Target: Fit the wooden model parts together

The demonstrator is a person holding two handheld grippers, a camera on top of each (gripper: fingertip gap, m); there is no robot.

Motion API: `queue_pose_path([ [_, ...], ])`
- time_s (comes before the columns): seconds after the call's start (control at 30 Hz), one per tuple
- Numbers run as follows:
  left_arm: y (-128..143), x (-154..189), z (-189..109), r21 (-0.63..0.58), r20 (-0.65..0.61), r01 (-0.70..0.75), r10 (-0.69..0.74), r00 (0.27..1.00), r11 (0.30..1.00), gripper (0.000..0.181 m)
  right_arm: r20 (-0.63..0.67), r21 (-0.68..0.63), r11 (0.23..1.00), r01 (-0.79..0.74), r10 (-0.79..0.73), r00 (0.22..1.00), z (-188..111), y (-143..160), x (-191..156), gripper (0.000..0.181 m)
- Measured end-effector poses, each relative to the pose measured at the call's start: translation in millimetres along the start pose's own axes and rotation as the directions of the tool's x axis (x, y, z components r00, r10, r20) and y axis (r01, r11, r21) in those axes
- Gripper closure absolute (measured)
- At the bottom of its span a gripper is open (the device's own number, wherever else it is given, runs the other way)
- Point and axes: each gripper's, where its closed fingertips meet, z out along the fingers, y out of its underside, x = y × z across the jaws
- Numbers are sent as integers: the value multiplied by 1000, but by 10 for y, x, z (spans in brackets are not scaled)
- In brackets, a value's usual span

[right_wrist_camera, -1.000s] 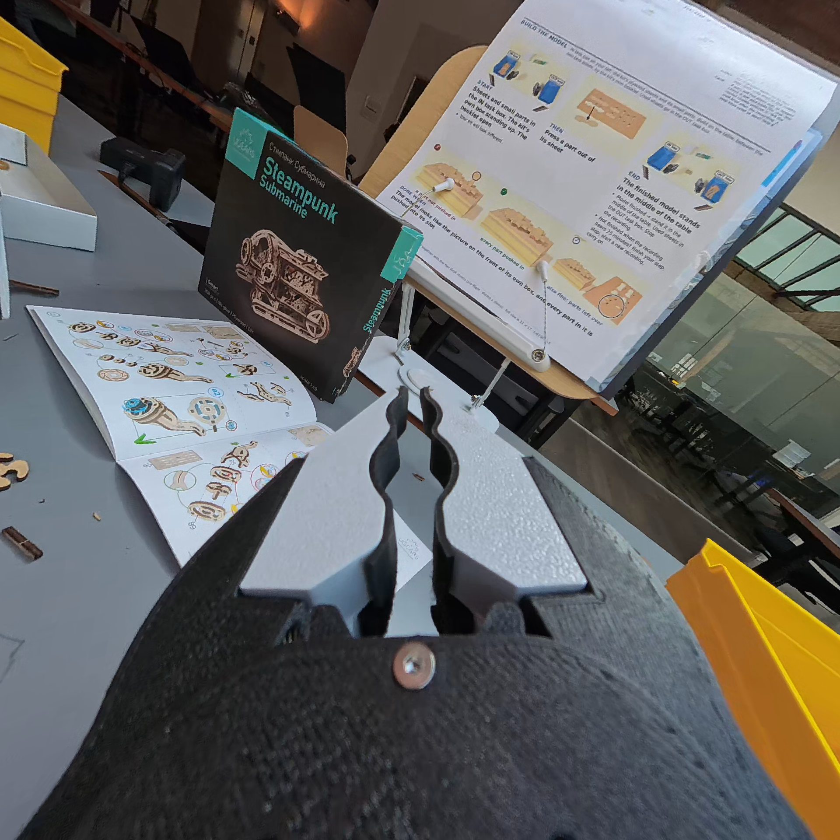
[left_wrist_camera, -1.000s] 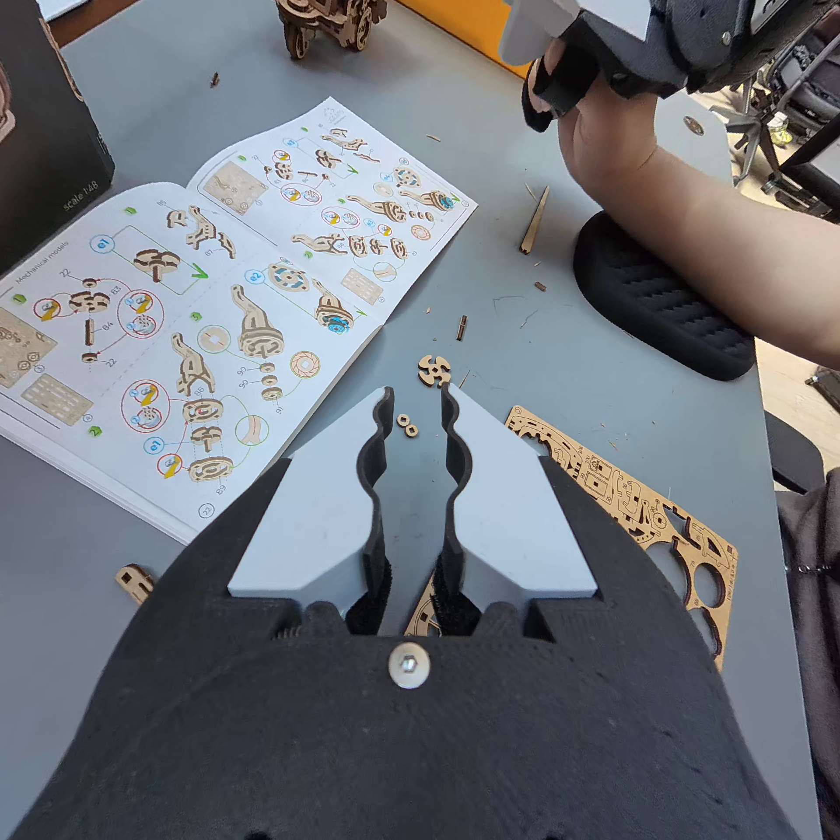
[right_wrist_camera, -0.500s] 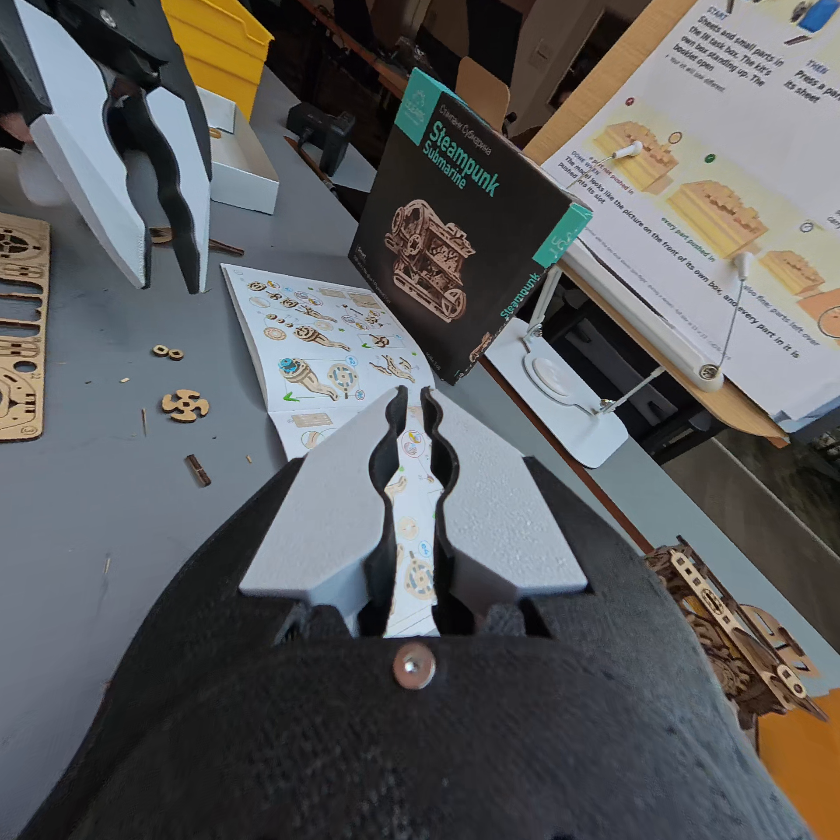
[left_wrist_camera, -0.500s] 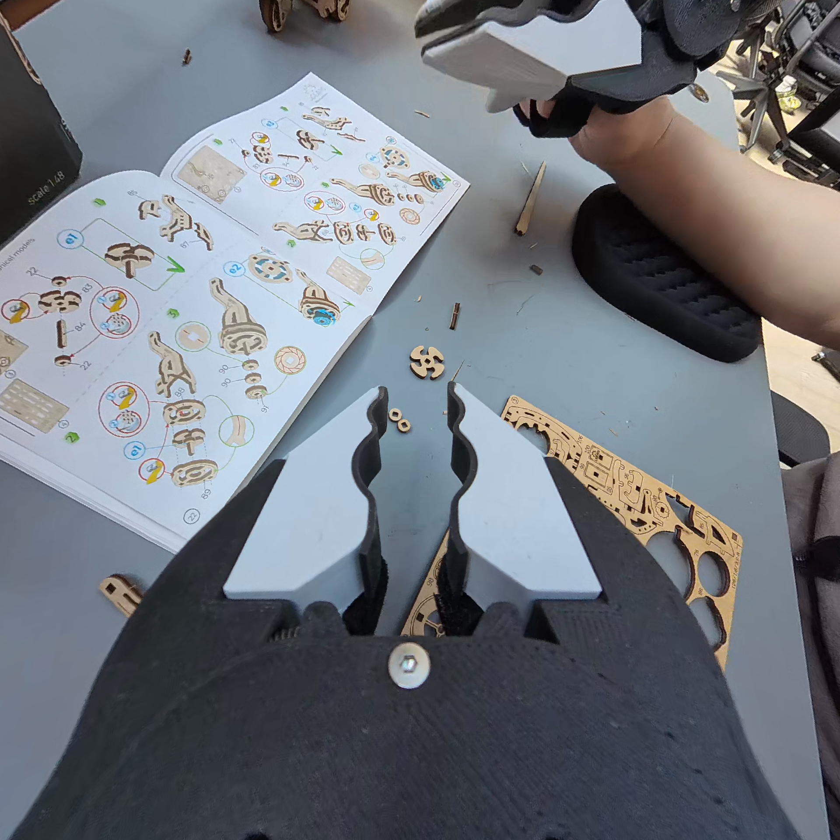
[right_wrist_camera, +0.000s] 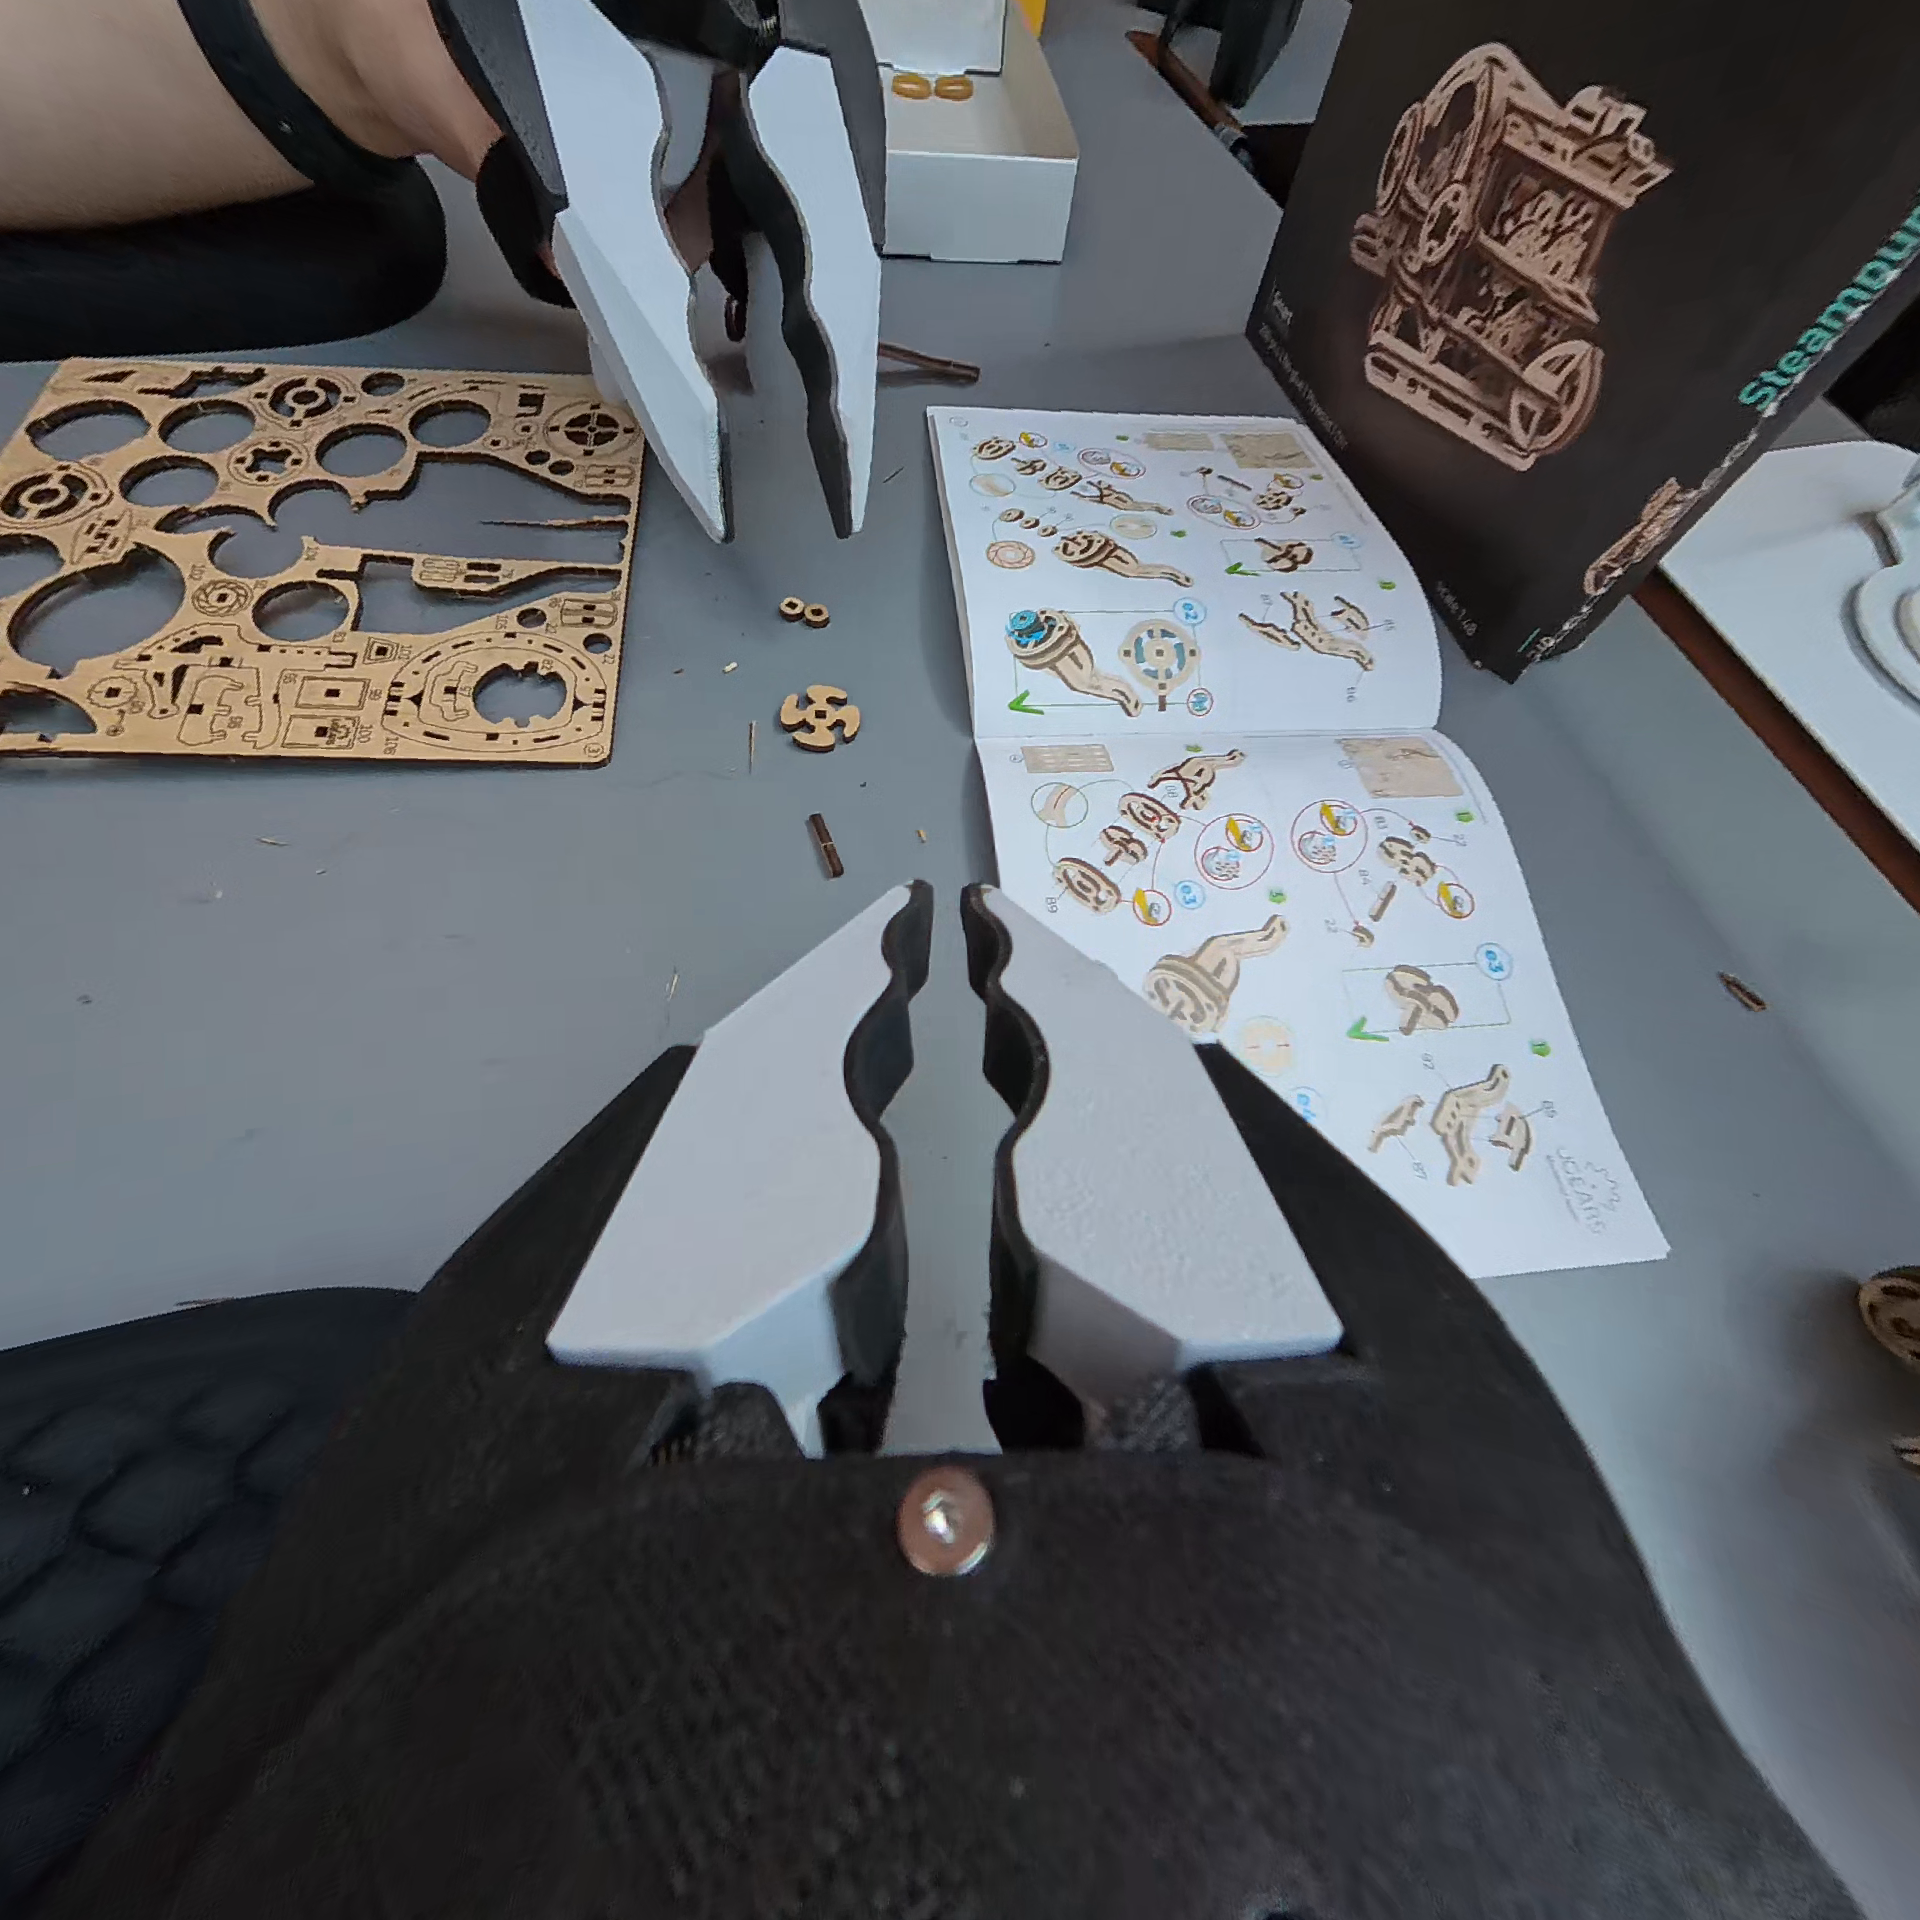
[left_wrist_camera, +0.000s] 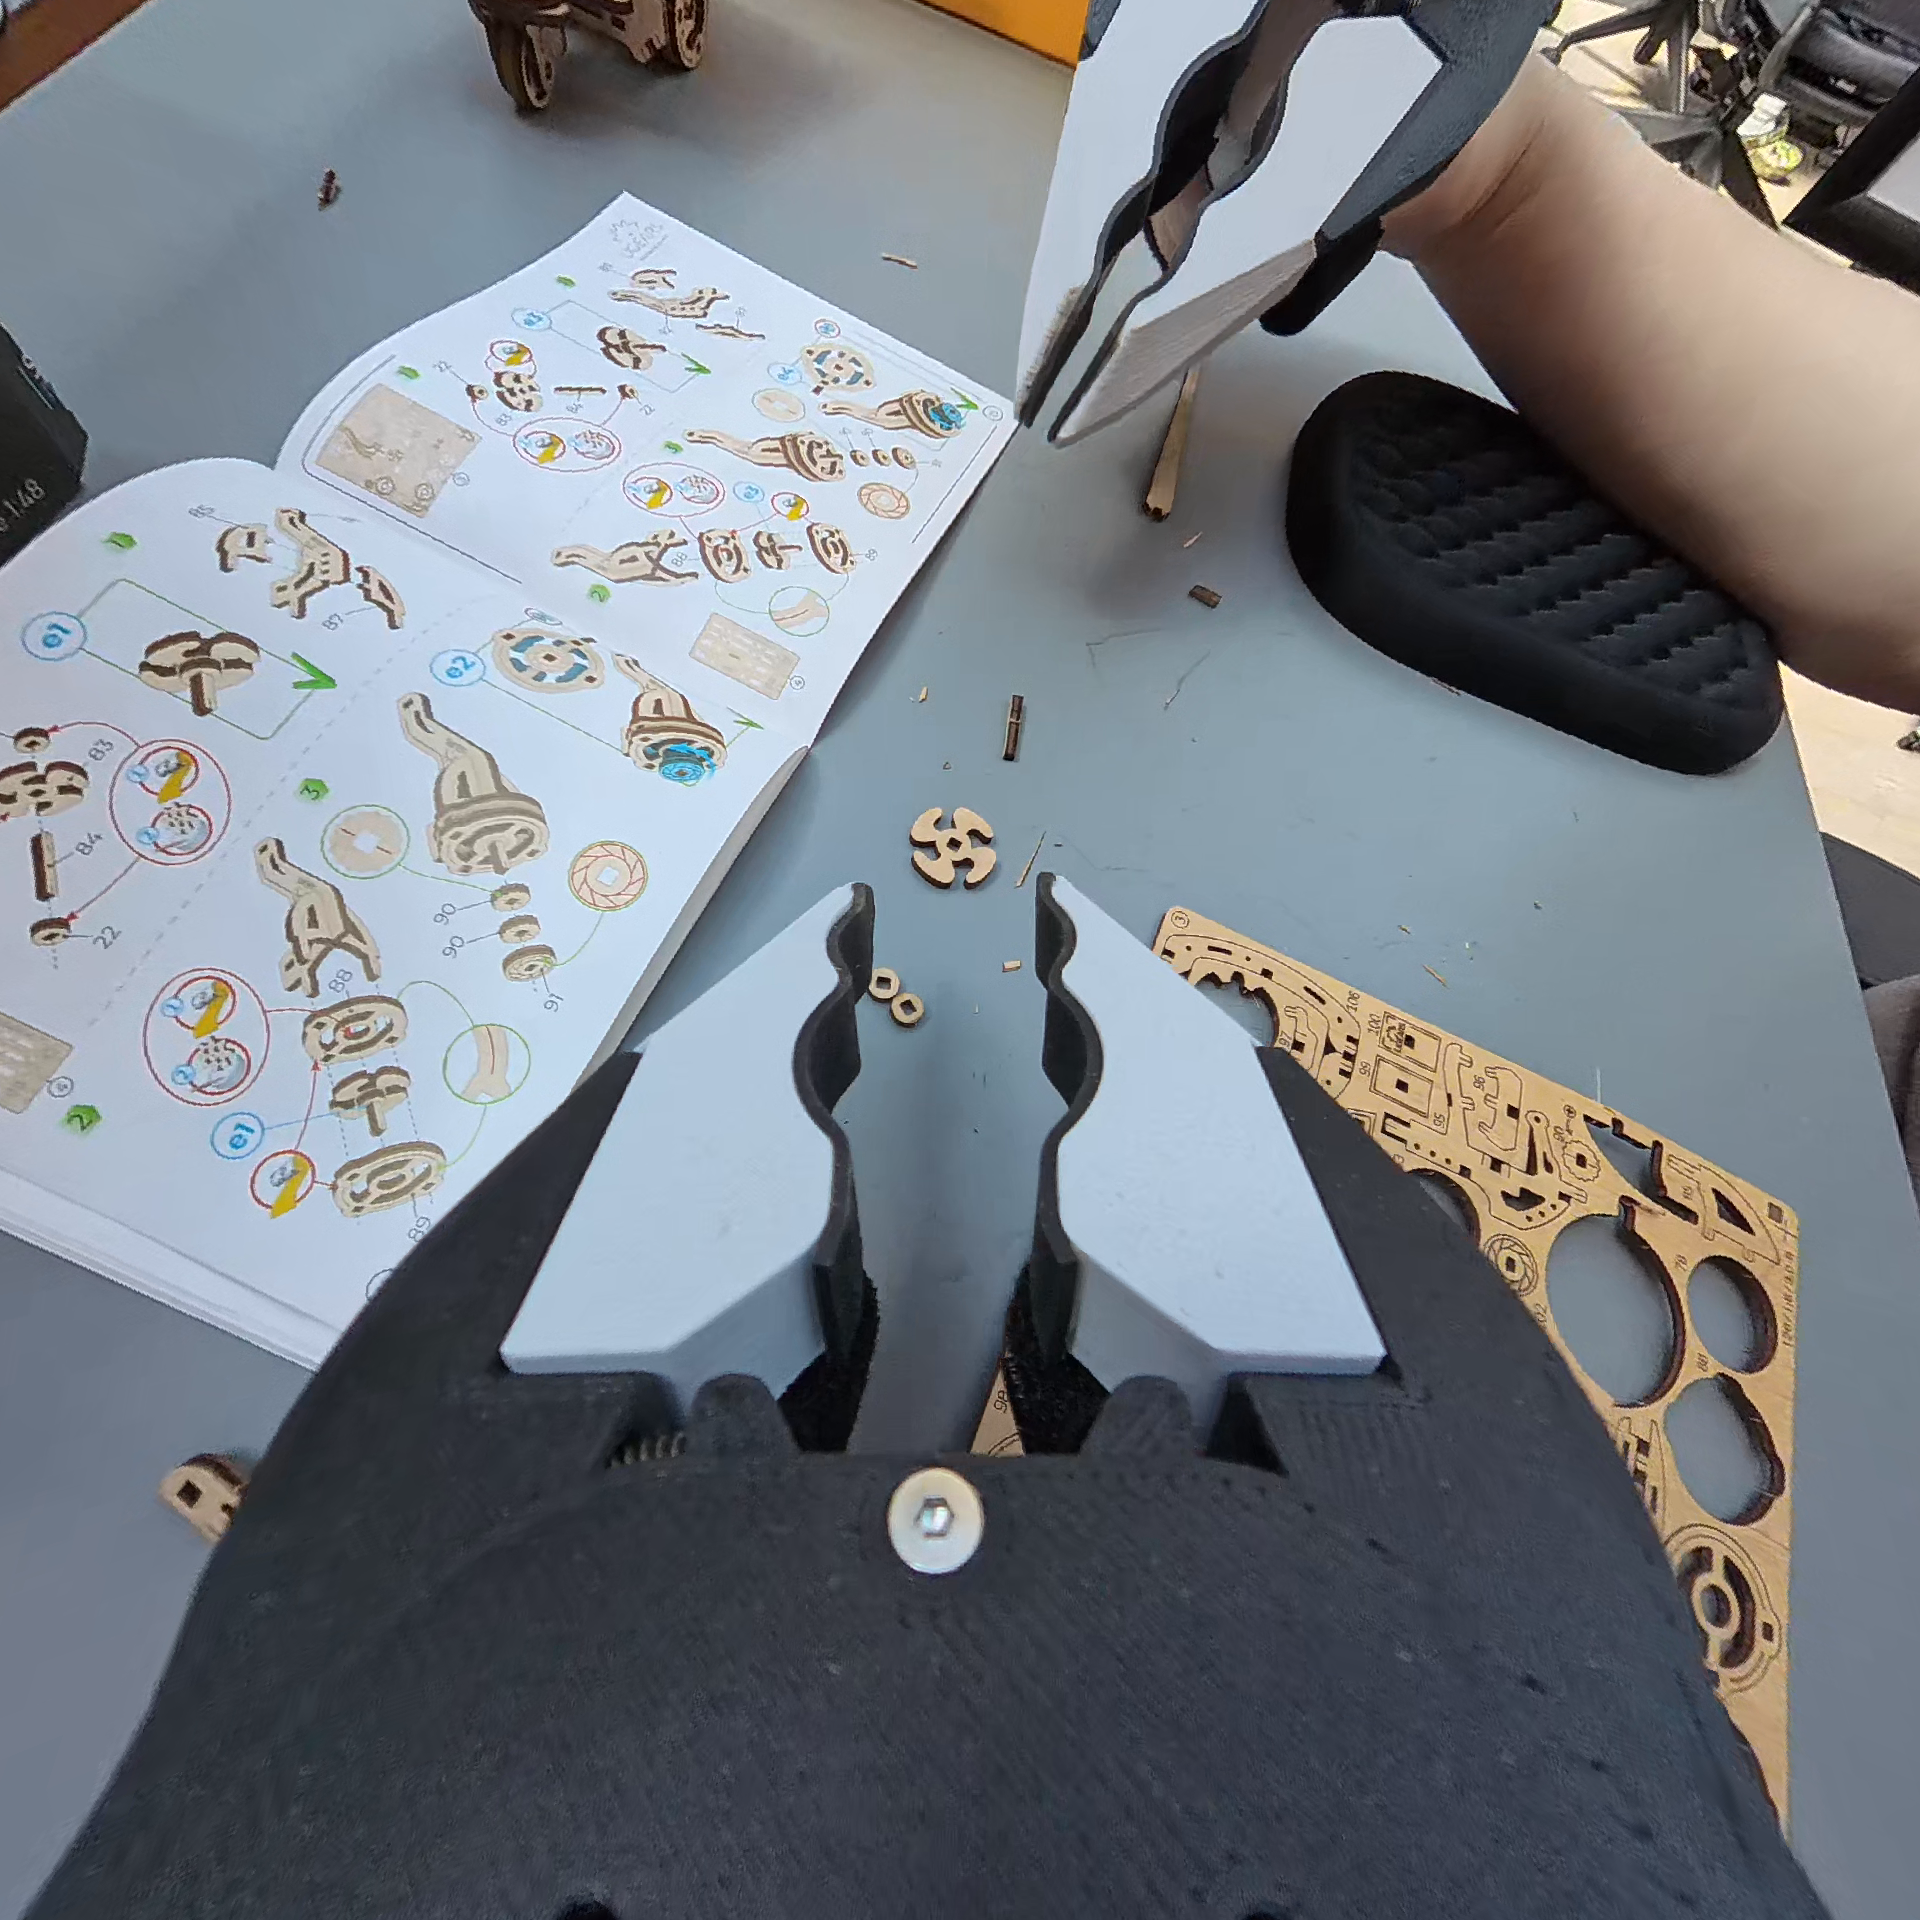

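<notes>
A propeller-shaped wooden part [left_wrist_camera: 953, 847] [right_wrist_camera: 821, 717], a small double-ring piece [left_wrist_camera: 894, 997] [right_wrist_camera: 805, 613] and a short dark peg [left_wrist_camera: 1013, 727] [right_wrist_camera: 824, 844] lie loose on the grey table. My left gripper [left_wrist_camera: 951, 894] [right_wrist_camera: 784, 532] is open and empty, hovering over the double-ring piece, tips just short of the propeller part. My right gripper [right_wrist_camera: 945, 896] [left_wrist_camera: 1042, 426] is empty with only a narrow gap between its jaws, above the table near the peg. A laser-cut wooden sheet [left_wrist_camera: 1507, 1195] [right_wrist_camera: 312, 561] lies beside the left gripper.
An open instruction booklet [left_wrist_camera: 416, 675] [right_wrist_camera: 1226, 810] lies flat. A dark kit box [right_wrist_camera: 1558, 312] stands behind it. Black wrist pads [left_wrist_camera: 1527, 582] [right_wrist_camera: 125, 1538], a partly built model [left_wrist_camera: 592, 42], a white box [right_wrist_camera: 977, 156], a wooden stick [left_wrist_camera: 1169, 457] and a small part [left_wrist_camera: 197, 1491] are around. Left tips to right tips: about 12 centimetres.
My right gripper has swung from pointing at the box and paper stand down towards the loose parts on the table. My left gripper has opened a little wider.
</notes>
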Motion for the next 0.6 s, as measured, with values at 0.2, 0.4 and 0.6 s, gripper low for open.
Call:
queue_pose_path([
  [0.2,-12,-9,-21,-4,14,-8,8,1000,1000,152,92,-87,995,43,-35,995,335,10,-265,164],
  [0.4,-41,-79,-97,19,33,11,-12,999,1000,153,118,-168,984,58,-38,992,446,140,-331,159],
  [0.6,-78,-74,-122,47,7,38,-38,999,998,154,141,-182,983,33,-7,990,455,190,-343,163],
])
